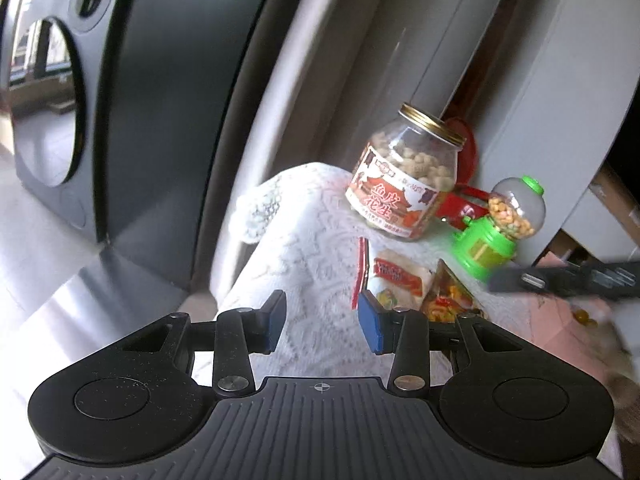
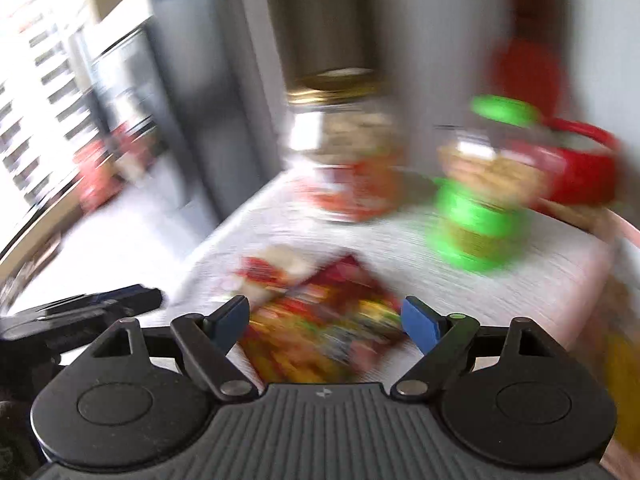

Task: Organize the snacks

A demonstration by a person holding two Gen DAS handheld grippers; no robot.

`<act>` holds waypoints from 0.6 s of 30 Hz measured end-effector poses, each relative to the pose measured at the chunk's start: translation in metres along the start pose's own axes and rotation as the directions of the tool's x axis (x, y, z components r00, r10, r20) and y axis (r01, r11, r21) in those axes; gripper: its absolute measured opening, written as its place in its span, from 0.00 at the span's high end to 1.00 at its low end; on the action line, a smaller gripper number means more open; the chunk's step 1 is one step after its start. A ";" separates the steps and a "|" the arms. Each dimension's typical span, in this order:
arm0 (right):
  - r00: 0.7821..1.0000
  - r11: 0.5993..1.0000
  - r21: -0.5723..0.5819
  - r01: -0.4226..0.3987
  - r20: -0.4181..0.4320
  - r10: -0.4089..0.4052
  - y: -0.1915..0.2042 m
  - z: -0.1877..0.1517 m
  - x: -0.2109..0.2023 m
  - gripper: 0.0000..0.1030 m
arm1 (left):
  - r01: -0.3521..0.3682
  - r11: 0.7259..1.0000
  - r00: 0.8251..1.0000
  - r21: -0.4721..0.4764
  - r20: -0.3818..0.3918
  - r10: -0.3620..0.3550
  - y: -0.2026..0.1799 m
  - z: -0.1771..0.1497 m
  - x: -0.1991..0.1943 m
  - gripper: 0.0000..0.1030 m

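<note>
A clear jar of coated peanuts [image 1: 404, 178] with a gold lid stands on a white lace cloth [image 1: 312, 248]. Right of it stands a green candy dispenser [image 1: 500, 228]. A white and red snack packet [image 1: 394, 280] and a colourful snack bag [image 1: 448, 300] lie in front. My left gripper [image 1: 322, 320] is open and empty, just left of the packet. My right gripper [image 2: 324, 326] is open over the colourful bag [image 2: 320, 332]. Its view is blurred; the jar [image 2: 344, 156] and the dispenser [image 2: 480, 196] stand beyond. The right gripper also shows in the left wrist view [image 1: 560, 278].
A red container [image 2: 580, 168] stands behind the dispenser, against a white wall. A large dark grey appliance with a round opening [image 1: 52, 100] stands left of the table. The left gripper shows at the lower left of the right wrist view [image 2: 80, 312].
</note>
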State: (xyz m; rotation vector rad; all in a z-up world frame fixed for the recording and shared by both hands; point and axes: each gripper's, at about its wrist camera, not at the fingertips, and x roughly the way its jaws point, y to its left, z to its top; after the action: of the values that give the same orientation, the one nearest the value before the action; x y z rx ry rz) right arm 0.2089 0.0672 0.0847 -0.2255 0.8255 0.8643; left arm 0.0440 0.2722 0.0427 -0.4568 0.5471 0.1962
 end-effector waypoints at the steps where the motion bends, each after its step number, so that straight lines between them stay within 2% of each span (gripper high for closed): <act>1: 1.000 0.999 -0.035 -0.014 -0.013 0.014 0.010 0.009 0.014 0.19 | 0.015 1.000 1.000 -0.009 -0.003 -0.015 0.002 -0.002 -0.002 0.57; 4: 0.999 0.997 -0.069 -0.022 -0.048 0.019 0.025 0.028 0.051 0.19 | 0.059 0.998 0.998 -0.029 -0.006 -0.059 0.008 -0.007 -0.011 0.57; 6: 0.995 0.998 -0.066 0.004 -0.096 -0.011 0.028 0.036 0.076 0.19 | 0.072 0.997 0.997 -0.033 -0.008 -0.072 0.011 -0.009 -0.014 0.57; 8: 0.990 0.996 -0.067 0.057 -0.128 -0.066 0.029 0.039 0.094 0.19 | 0.075 0.997 0.997 -0.032 0.000 -0.075 0.013 -0.009 -0.014 0.57; 10: 0.983 0.997 -0.046 0.065 -0.170 -0.072 0.029 0.036 0.105 0.20 | 0.055 0.998 0.998 -0.031 0.015 -0.055 0.017 -0.008 -0.015 0.57; 12: 0.984 1.000 -0.027 0.005 -0.175 -0.010 0.031 0.028 0.100 0.21 | 0.032 0.999 0.999 -0.042 0.022 -0.031 0.023 -0.007 -0.014 0.57; 15: 0.976 0.991 -0.069 -0.116 -0.194 0.100 0.043 0.008 0.081 0.24 | 0.017 0.997 1.000 -0.072 0.016 -0.016 0.033 -0.007 -0.012 0.57; 18: 0.973 0.977 -0.157 -0.145 -0.200 0.112 0.054 -0.021 0.061 0.25 | 0.025 0.997 1.000 -0.079 -0.001 -0.025 0.033 -0.011 -0.011 0.57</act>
State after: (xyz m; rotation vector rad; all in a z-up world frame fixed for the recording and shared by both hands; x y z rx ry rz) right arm 0.1797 0.1279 0.0337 -0.4145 0.9527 1.0495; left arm 0.0197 0.2955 0.0282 -0.5400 0.5364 0.1943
